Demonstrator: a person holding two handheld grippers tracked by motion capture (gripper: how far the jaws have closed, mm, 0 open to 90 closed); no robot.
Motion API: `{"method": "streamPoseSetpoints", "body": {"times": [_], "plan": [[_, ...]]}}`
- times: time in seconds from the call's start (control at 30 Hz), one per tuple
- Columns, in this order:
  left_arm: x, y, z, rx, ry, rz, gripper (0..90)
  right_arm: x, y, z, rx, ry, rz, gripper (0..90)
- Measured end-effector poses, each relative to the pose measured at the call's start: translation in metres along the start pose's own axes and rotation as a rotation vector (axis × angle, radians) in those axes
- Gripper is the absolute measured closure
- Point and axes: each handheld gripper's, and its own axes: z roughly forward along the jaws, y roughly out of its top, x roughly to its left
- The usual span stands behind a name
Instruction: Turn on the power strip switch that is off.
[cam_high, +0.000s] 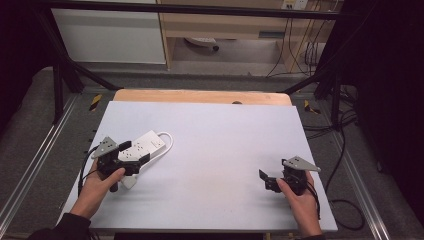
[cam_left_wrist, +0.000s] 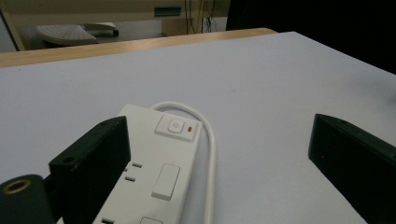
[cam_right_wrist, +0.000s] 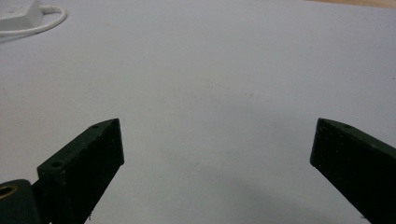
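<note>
The left gripper (cam_high: 131, 159) is hovering low over the desk (cam_high: 225, 135), its fingers (cam_left_wrist: 93, 158) spreading wide and pinching nothing. The power strip (cam_left_wrist: 154, 168) is lying flat between and under them, nearer the left finger, its white cord (cam_left_wrist: 212, 154) looping around the far end. Well apart to the right, the right gripper (cam_high: 266, 181) is resting with fingers (cam_right_wrist: 88, 158) spread over bare desk.
</note>
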Motion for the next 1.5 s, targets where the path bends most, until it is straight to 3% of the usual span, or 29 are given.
{"method": "streamPoseSetpoints", "body": {"times": [0.8,1.23,1.5], "plan": [[-0.003,-0.001,-0.04,-0.03,0.012,-0.038,7.2,0.0,0.0,0.0,0.005,-0.001,0.0,3.2],[0.002,-0.011,-0.059,0.011,0.031,-0.025,6.7,-0.001,0.0,0.0,0.003,-0.001,0.001,3.2],[0.009,-0.024,-0.075,0.083,0.055,-0.017,6.8,0.0,-0.001,0.001,0.007,-0.003,-0.002,3.2]]}}
